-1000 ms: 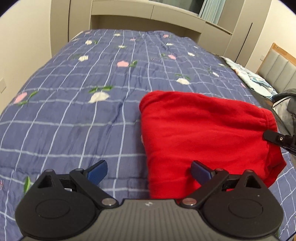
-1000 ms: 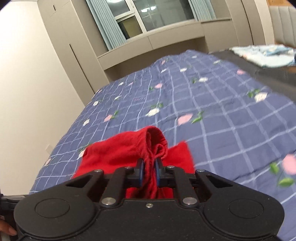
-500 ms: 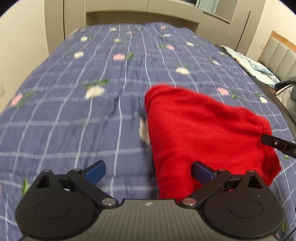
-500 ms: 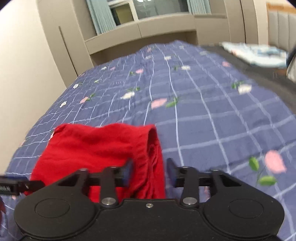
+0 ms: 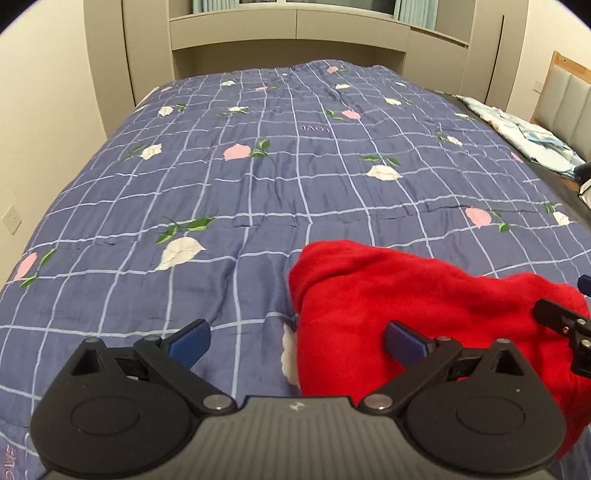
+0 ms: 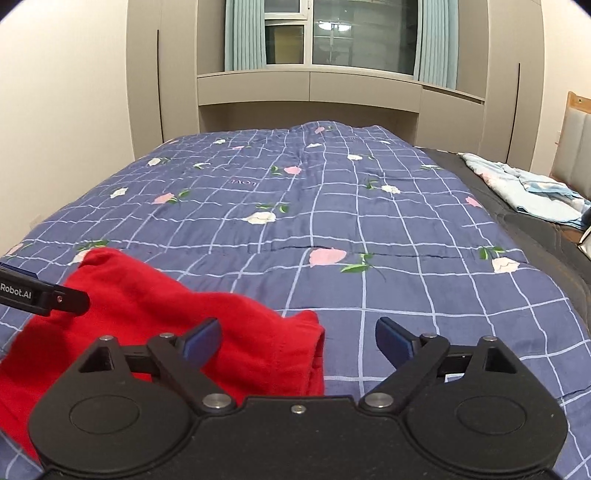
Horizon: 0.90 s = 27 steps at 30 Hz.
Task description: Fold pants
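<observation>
Pants point(image 5: 424, 314) folded on quilt point(image 5: 258, 166); both tongs spread, empty.

Red pants point(image 5: 424, 306) lie folded into a thick, rumpled bundle on a bed, soft fleecy cloth in layers, one rounded corner pointing up the bed, a hemmed edge point(image 6: 314, 354) stacked along the right side

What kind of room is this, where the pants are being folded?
Most likely a bedroom: a large bed under a blue floral quilt, a padded headboard, and a curtained window above built-in cabinets. The red pants lie on the quilt.
</observation>
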### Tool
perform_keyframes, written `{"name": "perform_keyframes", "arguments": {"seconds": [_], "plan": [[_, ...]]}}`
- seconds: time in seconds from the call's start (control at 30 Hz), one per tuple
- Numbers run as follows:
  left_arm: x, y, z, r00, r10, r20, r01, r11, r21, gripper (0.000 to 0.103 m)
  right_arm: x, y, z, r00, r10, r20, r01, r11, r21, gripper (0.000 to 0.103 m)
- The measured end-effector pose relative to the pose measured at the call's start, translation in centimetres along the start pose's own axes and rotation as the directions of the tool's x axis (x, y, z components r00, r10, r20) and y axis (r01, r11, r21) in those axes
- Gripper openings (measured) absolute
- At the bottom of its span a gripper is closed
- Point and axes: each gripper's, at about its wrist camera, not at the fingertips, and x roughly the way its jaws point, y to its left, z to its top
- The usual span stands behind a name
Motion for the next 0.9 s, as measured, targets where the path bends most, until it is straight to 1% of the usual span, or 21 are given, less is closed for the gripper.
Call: {"name": "perform_keyframes", "arguments": {"seconds": [0.03, 0.07, 0.27, 0.43, 0.57, 0.7, 0.77, 0.9], "plan": [[0.4, -0.1, 0.0, 1.000, -0.002, -0.004, 0.002, 1.000, 0.002, 0.102, 0.2, -0.1, -0.1, 1.000, 0.001, 0.001, -0.001, 1.000, 0.006, 0.098], [0.7, -0.2, 0.0, 1.000, -0.003, -0.008, 0.003, 1.000, 0.002, 0.102, 0.4, -0.3, -0.2, 1.000, -0.002, 0.004, 0.002, 1.000, 0.011, 0.099], [3.0, -0.2, 0.1, 0.999, -0.007, -0.044, 0.007, 1.000, -0.012, 0.103, 2.6, -1.1, -0.9, 1.000, -0.018, -0.022, 0.019, 1.000, 0.018, 0.102], [4.1, -0.1, 0.0, 0.998, -0.016, -0.060, 0.015, 1.000, -0.017, 0.103, 4.6, -1.5, -1.4, 0.999, -0.012, -0.040, 0.013, 0.999, 0.035, 0.102], [4.1, 0.2, -0.3, 0.998, -0.028, -0.058, 0.026, 0.999, -0.025, 0.103, 5.5, -2.0, -1.5, 0.999, 0.007, -0.049, -0.003, 0.998, 0.063, 0.102], [2.6, 0.3, -0.6, 0.999, -0.025, -0.043, 0.024, 1.000, -0.006, 0.102, 4.5, -2.3, -1.4, 0.999, 0.020, -0.048, -0.016, 0.997, 0.074, 0.102], [1.4, 0.3, -1.1, 0.999, -0.021, -0.032, 0.021, 1.000, 0.003, 0.102, 3.2, -2.4, -1.4, 0.999, 0.017, -0.035, -0.014, 0.996, 0.084, 0.102], [-1.0, 0.2, -2.7, 0.999, -0.046, -0.026, 0.046, 0.999, 0.013, 0.102, 0.0, -2.6, -2.4, 1.000, 0.023, -0.018, -0.021, 0.993, 0.119, 0.102]]}}
